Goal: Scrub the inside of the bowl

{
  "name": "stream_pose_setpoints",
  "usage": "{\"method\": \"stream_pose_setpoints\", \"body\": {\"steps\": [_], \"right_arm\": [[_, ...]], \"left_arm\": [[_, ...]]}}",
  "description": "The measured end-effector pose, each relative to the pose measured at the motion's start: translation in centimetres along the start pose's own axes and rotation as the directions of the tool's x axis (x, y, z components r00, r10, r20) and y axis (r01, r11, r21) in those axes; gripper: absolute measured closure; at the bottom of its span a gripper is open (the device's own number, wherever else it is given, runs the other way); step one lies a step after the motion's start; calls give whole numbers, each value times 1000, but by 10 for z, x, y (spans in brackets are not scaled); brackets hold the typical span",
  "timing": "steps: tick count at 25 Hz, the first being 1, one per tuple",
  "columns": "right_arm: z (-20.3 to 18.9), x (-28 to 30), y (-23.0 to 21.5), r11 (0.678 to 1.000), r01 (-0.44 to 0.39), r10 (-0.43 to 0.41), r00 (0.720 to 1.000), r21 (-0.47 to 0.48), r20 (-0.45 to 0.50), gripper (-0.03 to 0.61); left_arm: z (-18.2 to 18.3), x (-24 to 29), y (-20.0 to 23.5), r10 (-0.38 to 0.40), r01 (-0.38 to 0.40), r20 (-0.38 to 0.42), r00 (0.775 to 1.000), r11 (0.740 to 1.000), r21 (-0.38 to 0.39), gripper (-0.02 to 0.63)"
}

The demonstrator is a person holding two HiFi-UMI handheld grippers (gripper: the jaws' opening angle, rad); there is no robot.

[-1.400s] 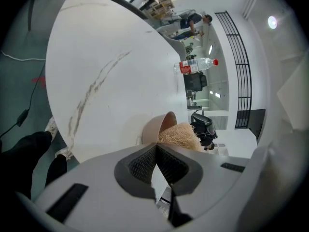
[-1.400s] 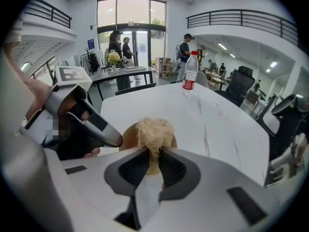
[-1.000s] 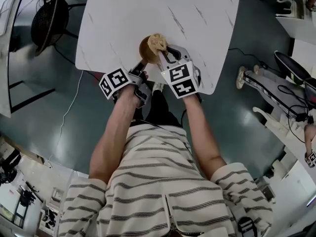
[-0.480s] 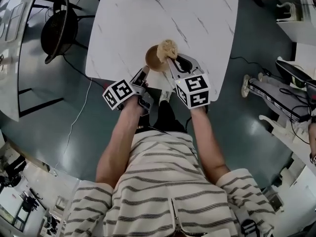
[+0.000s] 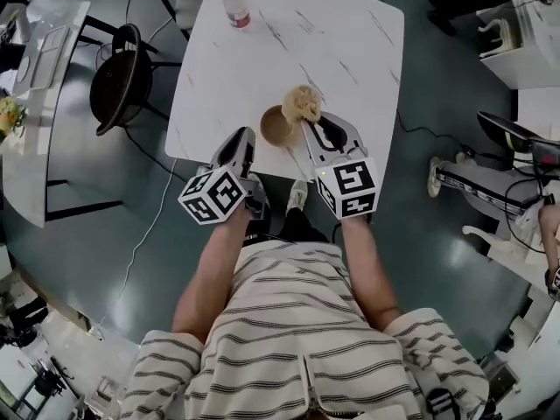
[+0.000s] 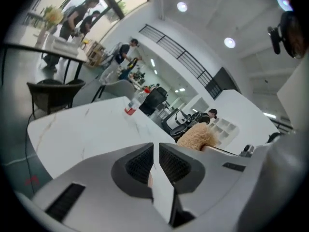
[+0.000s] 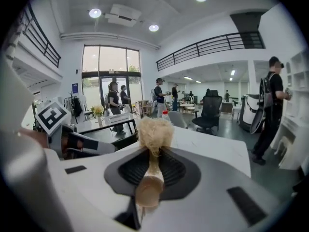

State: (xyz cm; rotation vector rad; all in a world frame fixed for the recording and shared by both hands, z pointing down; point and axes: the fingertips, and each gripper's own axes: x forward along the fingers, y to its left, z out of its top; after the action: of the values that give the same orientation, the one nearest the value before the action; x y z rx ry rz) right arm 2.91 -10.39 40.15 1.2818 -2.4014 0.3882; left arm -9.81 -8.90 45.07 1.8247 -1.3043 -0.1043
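Head view, bowl: small brown wooden bowl [image 5: 276, 128] sits on the white marble-patterned counter [image 5: 350, 51], close to the near edge, with nothing gripping it.
Head view, brush: wooden-handled brush with a tan fibre head [image 5: 302, 105]; the head is at the bowl's right rim, apparently above it rather than down inside.
Head view, step: looks like a pause between scrubbing strokes. Next, the bowl would need steadying and the fibre head lowering into it.
Head view, hands: both forearms reach forward. The left gripper [image 5: 244, 138] stops just short of the bowl, and the right gripper [image 5: 308, 126] angles in from the right.
Left gripper view, jaws: the left gripper [image 6: 155, 151] has just been closing; a thin gap is left with nothing between. The counter [image 6: 82, 129] carries a clear red-capped bottle [image 6: 131, 105] far off.
Right gripper view, jaws: the right gripper [image 7: 153, 166] is clamped on the brush [image 7: 153, 129] handle, head pointing away.
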Motion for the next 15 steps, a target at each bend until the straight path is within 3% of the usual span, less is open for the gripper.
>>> {"method": "stream_pose_setpoints", "body": {"steps": [5, 9, 15], "right_arm": [[38, -29, 5, 999, 29, -27, 995, -16, 97, 511], [67, -48, 11, 998, 49, -42, 984, -33, 172, 511], [110, -81, 17, 995, 87, -70, 952, -43, 297, 511]], "left_arm": [[39, -28, -47, -48, 23, 111, 993, 977, 214, 580], [64, -45, -84, -102, 31, 181, 978, 934, 357, 584], [87, -68, -129, -161, 12, 251, 954, 861, 508, 589]]}}
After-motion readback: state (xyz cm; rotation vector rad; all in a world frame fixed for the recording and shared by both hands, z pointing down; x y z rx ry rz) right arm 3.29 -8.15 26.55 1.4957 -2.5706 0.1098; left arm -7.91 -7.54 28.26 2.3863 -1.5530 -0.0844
